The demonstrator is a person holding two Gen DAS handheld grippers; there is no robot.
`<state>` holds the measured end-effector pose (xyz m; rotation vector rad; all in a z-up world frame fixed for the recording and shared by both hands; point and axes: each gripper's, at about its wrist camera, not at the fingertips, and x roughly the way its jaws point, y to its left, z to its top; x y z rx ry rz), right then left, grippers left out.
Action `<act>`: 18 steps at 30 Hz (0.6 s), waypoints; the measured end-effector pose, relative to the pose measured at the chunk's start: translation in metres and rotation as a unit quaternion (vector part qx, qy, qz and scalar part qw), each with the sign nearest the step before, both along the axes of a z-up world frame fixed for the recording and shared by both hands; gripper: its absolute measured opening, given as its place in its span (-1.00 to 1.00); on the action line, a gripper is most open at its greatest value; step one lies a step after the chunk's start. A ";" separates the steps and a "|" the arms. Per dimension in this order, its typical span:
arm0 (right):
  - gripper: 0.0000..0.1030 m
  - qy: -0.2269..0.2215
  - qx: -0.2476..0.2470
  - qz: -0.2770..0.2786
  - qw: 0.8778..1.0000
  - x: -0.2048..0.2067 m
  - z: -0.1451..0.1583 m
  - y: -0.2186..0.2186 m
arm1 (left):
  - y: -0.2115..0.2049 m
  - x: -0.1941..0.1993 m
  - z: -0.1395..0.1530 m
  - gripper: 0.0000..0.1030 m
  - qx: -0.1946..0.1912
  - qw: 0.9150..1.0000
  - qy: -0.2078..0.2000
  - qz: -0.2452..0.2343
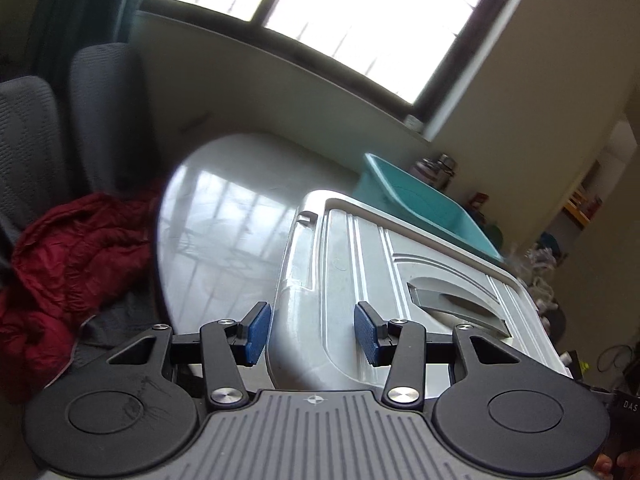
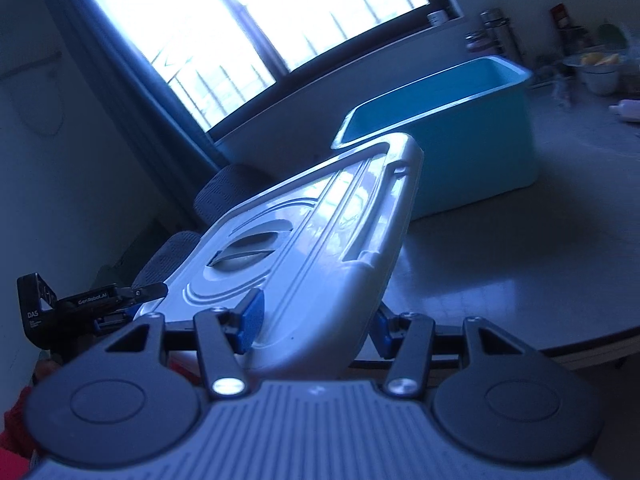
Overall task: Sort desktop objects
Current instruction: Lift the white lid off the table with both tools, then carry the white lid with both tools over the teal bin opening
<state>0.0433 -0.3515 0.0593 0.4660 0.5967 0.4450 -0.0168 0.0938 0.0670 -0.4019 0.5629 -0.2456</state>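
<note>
Two claws carry one white lid above the round counter, each gripping an end. The left claw is closed on the lid's rim, blue pads either side of it. The right claw pinches the opposite end, with the left claw visible at nine o'clock in its view. A teal bin stands on the counter beyond the lid, at one o'clock. A red jacket lies on a chair at nine o'clock.
</note>
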 end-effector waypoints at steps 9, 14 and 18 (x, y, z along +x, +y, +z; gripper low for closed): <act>0.07 -0.005 0.005 0.001 1.000 0.004 0.002 -0.024 | -0.027 0.008 0.010 -0.09 0.010 1.000 -0.008 -0.010; 0.07 -0.008 0.011 -0.004 1.000 0.012 0.005 -0.035 | -0.041 0.022 0.018 -0.09 0.018 1.000 -0.008 -0.017; 0.07 -0.008 0.015 -0.018 1.000 0.014 0.007 -0.046 | -0.052 0.039 0.022 -0.09 0.018 0.999 -0.001 -0.028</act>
